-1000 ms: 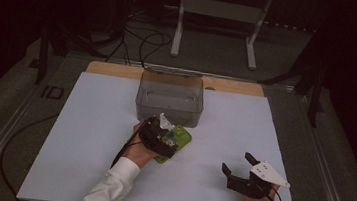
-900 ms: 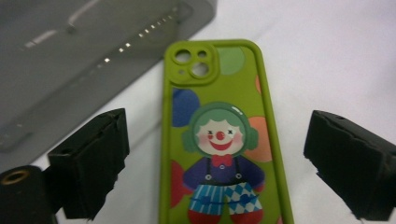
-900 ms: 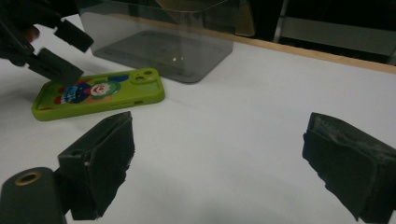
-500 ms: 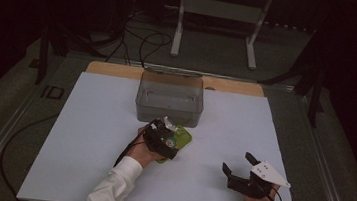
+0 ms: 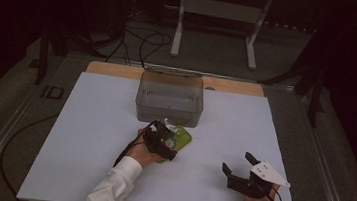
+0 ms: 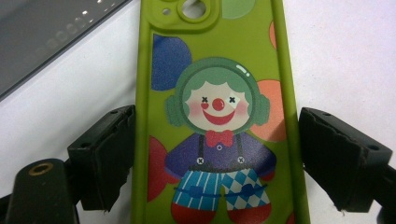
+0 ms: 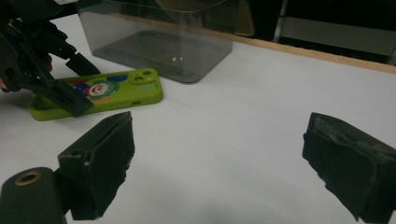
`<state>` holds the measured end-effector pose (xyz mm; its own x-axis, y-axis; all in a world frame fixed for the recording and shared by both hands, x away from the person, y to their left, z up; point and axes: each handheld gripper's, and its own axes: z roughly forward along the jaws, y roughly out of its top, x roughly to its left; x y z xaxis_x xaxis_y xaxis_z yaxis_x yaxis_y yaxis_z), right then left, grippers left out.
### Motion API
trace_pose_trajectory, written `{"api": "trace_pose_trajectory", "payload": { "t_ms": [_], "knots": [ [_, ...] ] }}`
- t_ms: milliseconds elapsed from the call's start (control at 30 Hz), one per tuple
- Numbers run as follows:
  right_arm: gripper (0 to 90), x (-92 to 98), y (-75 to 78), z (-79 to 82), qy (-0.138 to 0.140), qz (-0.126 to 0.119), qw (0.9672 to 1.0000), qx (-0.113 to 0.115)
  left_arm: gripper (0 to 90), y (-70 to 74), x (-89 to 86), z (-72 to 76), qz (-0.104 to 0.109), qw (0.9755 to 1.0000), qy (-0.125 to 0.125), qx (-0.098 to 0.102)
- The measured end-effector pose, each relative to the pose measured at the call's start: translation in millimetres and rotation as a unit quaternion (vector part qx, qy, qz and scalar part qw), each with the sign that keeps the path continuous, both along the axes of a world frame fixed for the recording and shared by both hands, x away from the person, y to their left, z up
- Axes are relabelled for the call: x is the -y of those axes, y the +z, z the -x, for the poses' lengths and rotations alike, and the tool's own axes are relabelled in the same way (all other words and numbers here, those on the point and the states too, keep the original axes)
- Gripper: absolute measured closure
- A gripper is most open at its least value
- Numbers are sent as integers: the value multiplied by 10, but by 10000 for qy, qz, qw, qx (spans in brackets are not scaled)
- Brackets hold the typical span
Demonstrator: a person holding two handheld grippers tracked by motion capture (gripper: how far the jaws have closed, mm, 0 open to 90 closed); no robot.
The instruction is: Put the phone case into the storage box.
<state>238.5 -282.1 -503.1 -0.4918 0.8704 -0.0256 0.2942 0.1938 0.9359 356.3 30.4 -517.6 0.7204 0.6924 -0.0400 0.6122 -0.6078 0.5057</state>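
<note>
A green phone case (image 6: 215, 116) with a clown picture lies flat on the white table (image 5: 87, 136), just in front of a clear plastic box (image 5: 168, 104). My left gripper (image 5: 171, 141) reaches over the case from its near end. Its jaws have just been closing with the case between them. Both pads (image 6: 107, 158) now sit against the case's long edges. From the right gripper view, the case (image 7: 116, 91) and the left gripper (image 7: 79, 84) are at the upper left. My right gripper (image 5: 237, 162) rests at the front right, open and empty (image 7: 219, 158).
The clear box (image 7: 159, 42) stands open-topped near the table's far edge, with a wooden strip (image 5: 228, 85) behind it. A metal stand (image 5: 215, 14) and cables lie on the floor beyond. The white table surface (image 7: 243, 102) spreads between the two grippers.
My left gripper has shifted a little to the right and settled lower over the phone case. The right gripper has stayed where it was.
</note>
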Motion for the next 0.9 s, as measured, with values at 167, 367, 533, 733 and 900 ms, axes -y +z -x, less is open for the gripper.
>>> {"api": "trace_pose_trajectory", "payload": {
  "t_ms": [167, 367, 533, 733, 900],
  "knots": [
    [89, -4, -3, -1, 13, 11, 10000, -1, 130, -10, 50, 15, -168, 9998, 23, 40],
    [90, -14, -7, 0, 9, -8, 10000, -17, 132, -5, 68, 12, -241, 9997, 53, 10],
    [89, -16, -9, -1, 18, 0, 10000, -24, 151, 6, 70, 16, -262, 9996, 73, 0],
    [89, -1, -2, 0, 11, 0, 10000, -11, 160, 9, 57, 23, -195, 9998, 96, 24],
    [89, 8, -3, -3, 20, -15, 10000, -17, 161, 26, 21, 91, -123, 9998, 39, 127]
  ]
}}
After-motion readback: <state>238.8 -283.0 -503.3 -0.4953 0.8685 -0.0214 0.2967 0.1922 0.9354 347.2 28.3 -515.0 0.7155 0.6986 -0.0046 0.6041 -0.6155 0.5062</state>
